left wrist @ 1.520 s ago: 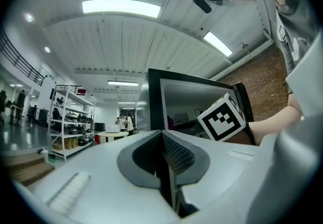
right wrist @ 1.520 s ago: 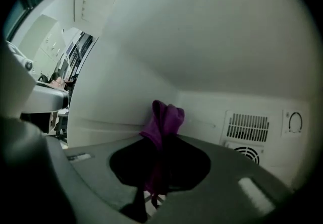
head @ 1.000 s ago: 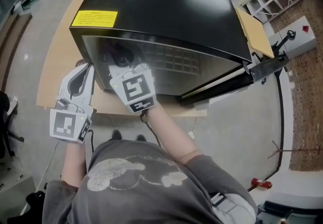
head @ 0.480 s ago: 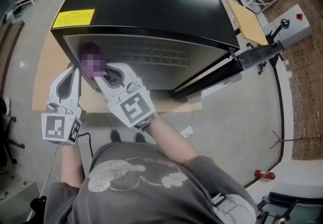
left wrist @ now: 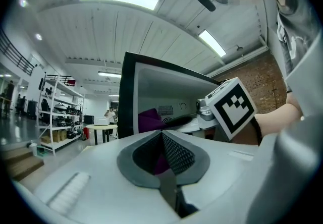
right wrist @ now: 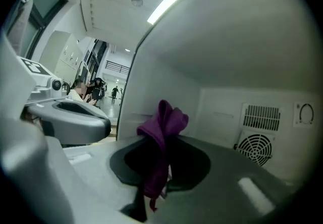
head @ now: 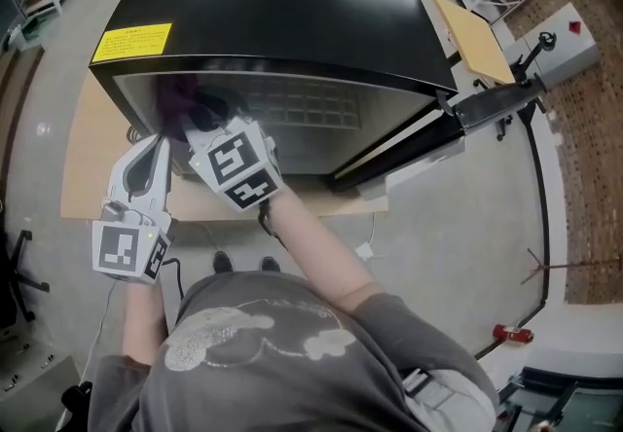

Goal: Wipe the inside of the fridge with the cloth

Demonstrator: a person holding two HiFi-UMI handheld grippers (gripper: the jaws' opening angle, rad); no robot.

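The black fridge point(head: 282, 2) stands open towards me on a low wooden platform point(head: 83, 162). My right gripper point(head: 200, 119) reaches into the left side of its opening, shut on a purple cloth point(head: 178, 94). In the right gripper view the cloth point(right wrist: 164, 122) stands up from the right gripper point(right wrist: 165, 141), before the white inner wall point(right wrist: 242, 66) and a round fan grille point(right wrist: 255, 150). My left gripper point(head: 156, 146) hangs outside, just left of the opening, its jaws together with nothing between them. From the left gripper point(left wrist: 162, 136) I see the cloth point(left wrist: 148, 119) inside the fridge.
The fridge door point(head: 487, 109) hangs open to the right. A yellow label point(head: 131, 41) marks the fridge top. A cardboard sheet point(head: 472, 36) and a grey box point(head: 569, 46) lie at the right, and a red object point(head: 506, 335) is on the floor. Shelving point(left wrist: 55, 112) stands far off.
My right gripper has pushed the cloth up and further into the left part of the fridge. The left gripper stays beside the opening, shifted only slightly.
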